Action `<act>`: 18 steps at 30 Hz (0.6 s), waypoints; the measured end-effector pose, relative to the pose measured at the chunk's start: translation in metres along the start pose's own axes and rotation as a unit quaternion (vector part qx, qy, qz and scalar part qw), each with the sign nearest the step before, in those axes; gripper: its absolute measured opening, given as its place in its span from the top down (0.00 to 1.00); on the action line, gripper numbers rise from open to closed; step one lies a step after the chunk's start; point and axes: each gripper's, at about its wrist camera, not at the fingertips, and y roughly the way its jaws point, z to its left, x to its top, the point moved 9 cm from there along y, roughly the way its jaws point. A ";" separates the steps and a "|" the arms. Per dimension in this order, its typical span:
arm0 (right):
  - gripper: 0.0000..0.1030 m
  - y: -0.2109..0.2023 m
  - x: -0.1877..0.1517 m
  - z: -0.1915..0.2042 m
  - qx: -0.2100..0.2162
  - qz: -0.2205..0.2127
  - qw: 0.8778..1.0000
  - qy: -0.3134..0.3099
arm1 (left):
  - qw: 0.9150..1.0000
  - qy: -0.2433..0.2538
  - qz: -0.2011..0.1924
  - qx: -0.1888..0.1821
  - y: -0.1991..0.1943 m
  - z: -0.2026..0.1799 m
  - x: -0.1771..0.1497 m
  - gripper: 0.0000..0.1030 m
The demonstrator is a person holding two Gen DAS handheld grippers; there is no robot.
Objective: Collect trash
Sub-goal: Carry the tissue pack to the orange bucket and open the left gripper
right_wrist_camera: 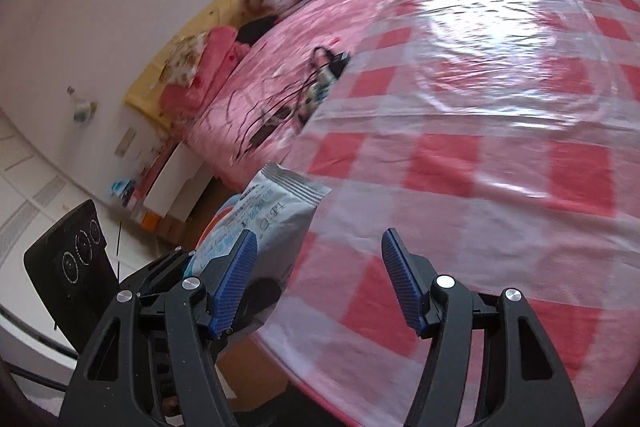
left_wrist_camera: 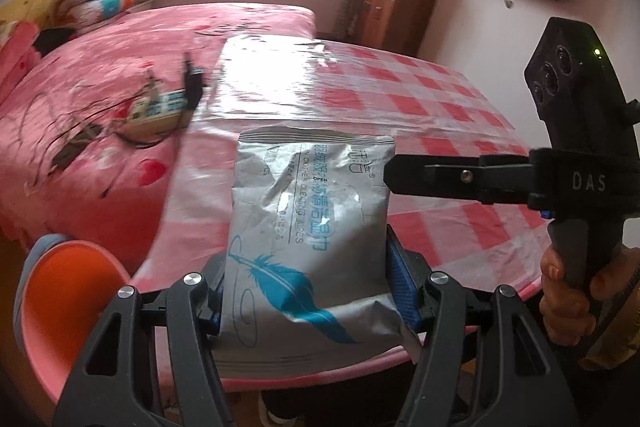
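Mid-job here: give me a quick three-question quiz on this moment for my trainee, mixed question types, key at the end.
1. True or false: the left gripper is shut on the wipes packet.
2. Multiple choice: what is between the right gripper's pads? A) the wipes packet B) a bottle C) nothing
3. Short answer: what pattern is on the cloth covering the table?

Key: 1. True; the packet sits clamped between the blue pads. 2. C; the right gripper is open over the table, with the packet off to its left. 3. Red and white checks, under a clear plastic sheet.
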 end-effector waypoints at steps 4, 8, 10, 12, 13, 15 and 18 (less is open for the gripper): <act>0.37 0.019 -0.001 0.028 0.015 0.018 0.999 -0.026 | 0.999 -0.024 -0.005 0.026 -0.012 0.031 -0.005 0.38; 0.37 0.035 -0.001 0.053 0.029 0.031 0.998 -0.047 | 0.998 -0.044 -0.012 0.052 -0.027 0.062 -0.010 0.38; 0.37 0.044 0.000 0.064 0.036 0.037 0.997 -0.057 | 0.996 -0.056 -0.014 0.066 -0.033 0.078 -0.014 0.38; 0.37 0.052 -0.001 0.076 0.043 0.044 0.996 -0.067 | 0.995 -0.065 -0.016 0.080 -0.040 0.090 -0.019 0.38; 0.37 0.058 -0.001 0.083 0.047 0.048 0.995 -0.073 | 0.993 -0.070 -0.016 0.088 -0.043 0.099 -0.022 0.38; 0.37 0.065 -0.001 0.095 0.052 0.053 0.994 -0.082 | 0.991 -0.082 -0.015 0.104 -0.047 0.114 -0.029 0.38; 0.36 0.078 -0.003 0.113 0.059 0.062 0.992 -0.098 | 0.987 -0.098 -0.012 0.126 -0.050 0.135 -0.039 0.38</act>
